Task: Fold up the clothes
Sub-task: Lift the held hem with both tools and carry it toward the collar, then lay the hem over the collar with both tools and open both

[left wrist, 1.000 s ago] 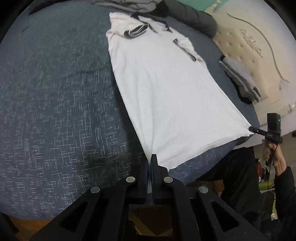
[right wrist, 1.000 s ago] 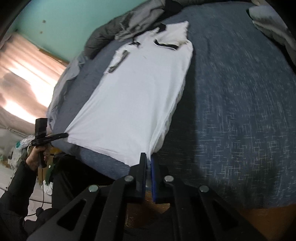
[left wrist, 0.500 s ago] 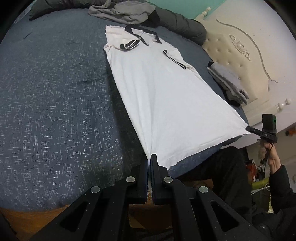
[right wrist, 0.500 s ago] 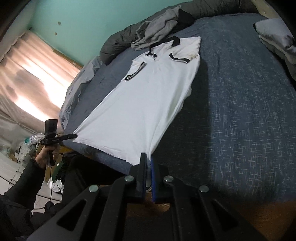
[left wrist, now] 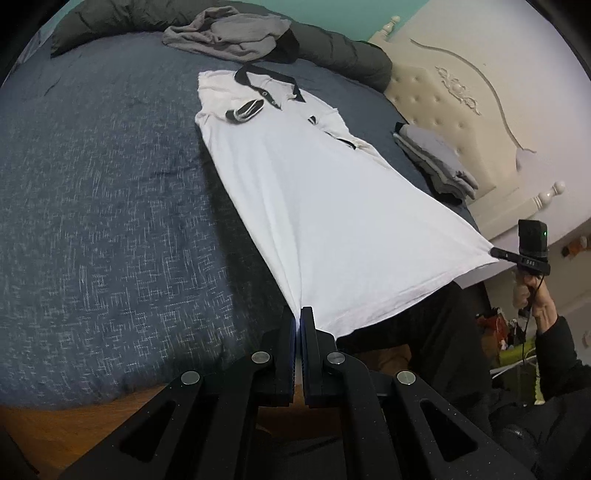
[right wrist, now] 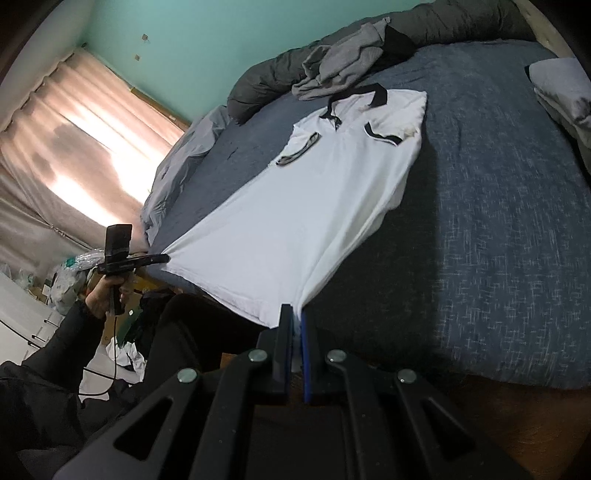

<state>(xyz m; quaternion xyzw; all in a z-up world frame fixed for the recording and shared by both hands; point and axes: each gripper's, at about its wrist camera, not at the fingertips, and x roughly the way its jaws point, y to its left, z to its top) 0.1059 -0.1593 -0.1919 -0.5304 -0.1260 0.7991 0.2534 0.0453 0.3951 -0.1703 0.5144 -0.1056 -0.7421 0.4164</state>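
Now left gripper [left wrist: 298, 318], right gripper [right wrist: 293, 314] angled down, each clenched on polo shirt [left wrist: 325, 206] hem corner.

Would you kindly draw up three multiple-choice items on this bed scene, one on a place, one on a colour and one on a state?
1. Where does the crumpled grey garment lie?
A. beyond the shirt's collar
B. on the floor
C. over the hem

2. What colour is the collar of the white polo shirt?
A. red
B. black
C. green

3. How is the shirt's hem held?
A. it lies loose on the blue speckled bedcover
B. one gripper alone pinches it
C. the left gripper and the right gripper each pinch a corner

Answers:
1 A, the grey heap sits just past the collar, against the dark rolled duvet.
2 B, collar and sleeve trims are black.
3 C, each wrist view shows its own shut jaws on one hem corner, with the other gripper at the far corner, and the hem raised off the bed.
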